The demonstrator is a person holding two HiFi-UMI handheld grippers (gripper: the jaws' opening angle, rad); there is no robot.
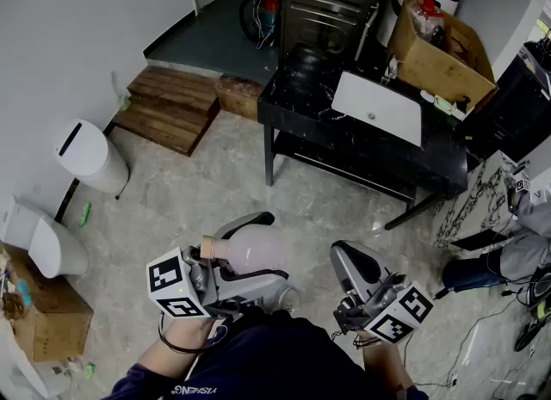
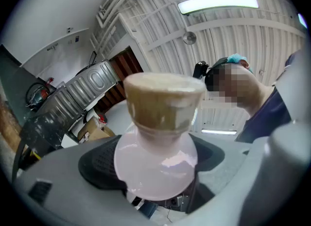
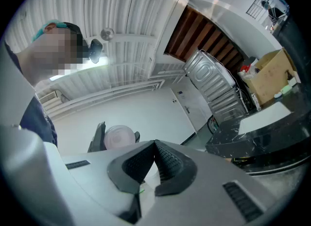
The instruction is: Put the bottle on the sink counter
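A pale pink bottle point(image 1: 251, 252) with a tan cap point(image 1: 207, 246) lies sideways between the wide-set jaws of my left gripper point(image 1: 277, 254), which is shut on its body. In the left gripper view the bottle point(image 2: 155, 171) fills the middle, cap point(image 2: 163, 106) pointing toward the camera, a jaw on each side. My right gripper point(image 1: 343, 252) is held low beside it, shut with nothing in it; its pads point(image 3: 165, 159) meet. The right gripper view also catches the bottle point(image 3: 118, 136). The black sink counter point(image 1: 301, 89) with a white basin point(image 1: 377, 107) stands ahead across the floor.
A cardboard box point(image 1: 439, 50) sits on the counter's far right end. Wooden steps point(image 1: 172, 106) lie at the left of the counter. A white bin point(image 1: 90, 156), a white fixture point(image 1: 43, 243) and another box point(image 1: 43, 312) line the left wall. Cables point(image 1: 482, 338) trail at the right.
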